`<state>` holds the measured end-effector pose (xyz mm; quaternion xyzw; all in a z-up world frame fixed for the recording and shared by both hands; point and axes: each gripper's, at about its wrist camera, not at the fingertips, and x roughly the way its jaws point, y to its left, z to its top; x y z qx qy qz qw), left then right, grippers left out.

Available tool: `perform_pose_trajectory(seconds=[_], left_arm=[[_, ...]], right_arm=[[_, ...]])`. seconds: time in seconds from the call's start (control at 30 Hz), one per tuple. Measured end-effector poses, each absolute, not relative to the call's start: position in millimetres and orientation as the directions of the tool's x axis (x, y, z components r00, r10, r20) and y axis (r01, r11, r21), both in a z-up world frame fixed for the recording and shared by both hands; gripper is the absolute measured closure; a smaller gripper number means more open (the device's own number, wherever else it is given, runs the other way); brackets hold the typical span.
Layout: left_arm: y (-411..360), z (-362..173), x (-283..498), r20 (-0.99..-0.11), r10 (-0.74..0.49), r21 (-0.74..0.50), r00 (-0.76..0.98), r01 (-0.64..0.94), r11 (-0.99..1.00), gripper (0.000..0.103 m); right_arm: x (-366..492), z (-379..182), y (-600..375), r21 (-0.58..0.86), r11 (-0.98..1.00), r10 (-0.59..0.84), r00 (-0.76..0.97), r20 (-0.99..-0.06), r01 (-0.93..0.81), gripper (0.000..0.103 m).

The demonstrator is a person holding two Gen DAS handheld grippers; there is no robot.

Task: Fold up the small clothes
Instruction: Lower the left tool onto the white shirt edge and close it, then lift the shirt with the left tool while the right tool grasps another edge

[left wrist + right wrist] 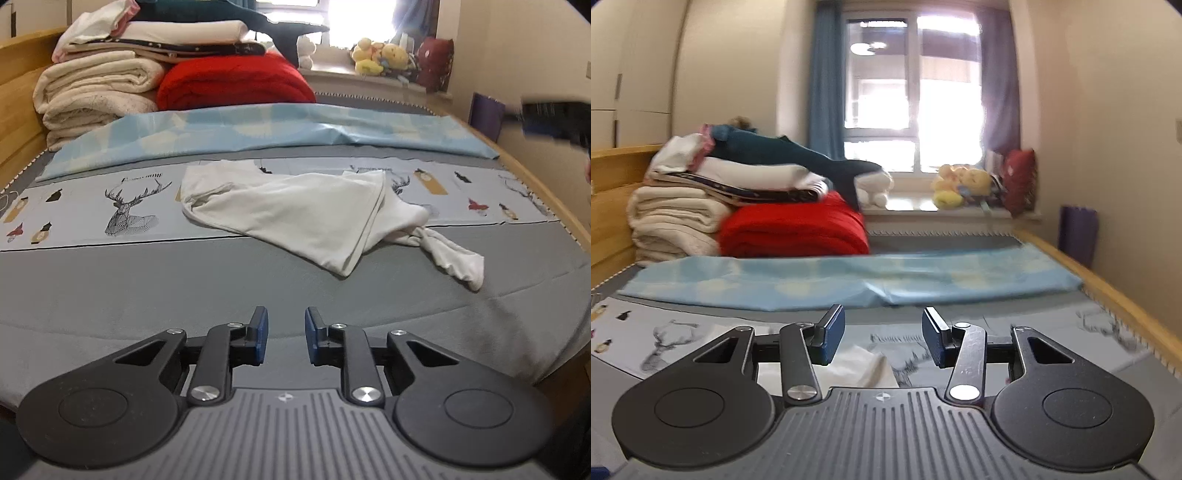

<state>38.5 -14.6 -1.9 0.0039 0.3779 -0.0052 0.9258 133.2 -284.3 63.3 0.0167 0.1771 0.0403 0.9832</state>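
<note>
A small white garment (295, 214) lies crumpled on the grey bed, across the deer-print strip, with a twisted sleeve (450, 258) trailing toward the right. My left gripper (286, 332) is open and empty, low over the grey sheet, short of the garment's near edge. My right gripper (882, 336) is open and empty, raised above the bed; a bit of the white garment (864, 369) shows just below its fingers. The right gripper also appears blurred at the far right of the left wrist view (554, 118).
A stack of folded cream blankets (92, 92) and a red blanket (232, 83) sit at the bed's far left. A light blue sheet (258, 129) lies across the bed behind the garment. Wooden bed rails (546, 199) run along both sides. Plush toys (380, 55) line the windowsill.
</note>
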Motion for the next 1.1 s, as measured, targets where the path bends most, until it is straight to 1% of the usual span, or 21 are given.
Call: perform_pose_trajectory(seconds=[0.03,0.07,0.1,0.17,0.23,0.3,0.47,0.5,0.53,0.57,0.63,0.67,0.73,0.77,0.8,0.83,0.9,1.1], left_arm=[[-14,-3,44,-0.698,0.004,0.017,0.716,0.012,1.0,0.08],[-15,-5,51,-0.695,0.011,0.025,0.719,0.009,1.0,0.08],[-17,-7,61,-0.693,0.014,0.027,0.721,0.007,1.0,0.08],[-22,-14,83,-0.689,0.005,0.015,0.725,0.007,1.0,0.08],[-32,-25,108,-0.688,-0.006,0.004,0.726,0.012,1.0,0.08],[-43,-38,133,-0.686,-0.012,0.003,0.727,0.019,1.0,0.08],[-71,-83,193,-0.704,-0.013,0.028,0.71,0.046,0.999,0.079],[-75,-92,204,-0.709,-0.025,0.016,0.704,0.052,0.999,0.077],[-78,-101,215,-0.719,-0.044,-0.005,0.694,0.058,0.998,0.071],[-81,-110,224,-0.73,-0.059,-0.025,0.681,0.059,0.998,0.068],[-87,-126,243,-0.749,-0.057,-0.03,0.66,0.051,0.998,0.06],[-89,-134,251,-0.762,-0.055,-0.031,0.645,0.048,0.998,0.057],[-92,-151,267,-0.801,-0.03,-0.017,0.598,0.027,0.999,0.057],[-92,-157,270,-0.811,-0.012,0.0,0.585,0.02,1.0,0.059],[-92,-161,274,-0.815,0.011,0.024,0.579,0.015,1.0,0.079],[-89,-161,276,-0.815,0.021,0.032,0.58,0.009,0.999,0.096],[-79,-155,273,-0.808,-0.002,0.002,0.589,0.005,1.0,0.101],[-38,-103,234,-0.784,-0.031,0.026,0.62,0.083,0.996,0.102]], right_arm=[[140,57,-285,0.035,0.998,0.064,0.905,-0.421,-0.054,0.068],[144,58,-286,0.045,0.998,0.059,0.896,-0.44,-0.043,0.068],[143,60,-291,0.083,0.995,0.089,0.904,-0.417,-0.059,0.068],[148,60,-294,0.101,0.991,0.123,0.905,-0.407,-0.089,0.068],[154,59,-299,0.091,0.992,0.115,0.906,-0.406,-0.086,0.068],[158,61,-310,0.112,0.99,0.123,0.91,-0.396,-0.085,0.068],[159,55,-333,0.137,0.988,0.118,0.911,-0.396,-0.069,0.07],[158,54,-337,0.137,0.988,0.114,0.911,-0.397,-0.064,0.07],[158,53,-342,0.139,0.989,0.111,0.909,-0.403,-0.059,0.07],[160,52,-346,0.145,0.988,0.112,0.904,-0.412,-0.056,0.07],[166,47,-354,0.169,0.984,0.122,0.889,-0.442,-0.051,0.07],[168,45,-357,0.181,0.982,0.124,0.883,-0.452,-0.045,0.07],[170,41,-362,0.19,0.981,0.127,0.876,-0.466,-0.041,0.07],[171,40,-363,0.188,0.981,0.126,0.874,-0.468,-0.041,0.07],[171,39,-363,0.184,0.982,0.124,0.873,-0.472,-0.04,0.07],[172,37,-363,0.181,0.983,0.123,0.87,-0.477,-0.039,0.07],[174,34,-363,0.179,0.983,0.121,0.863,-0.49,-0.037,0.07],[184,31,-363,0.174,0.985,0.103,0.849,-0.519,-0.013,0.07]])
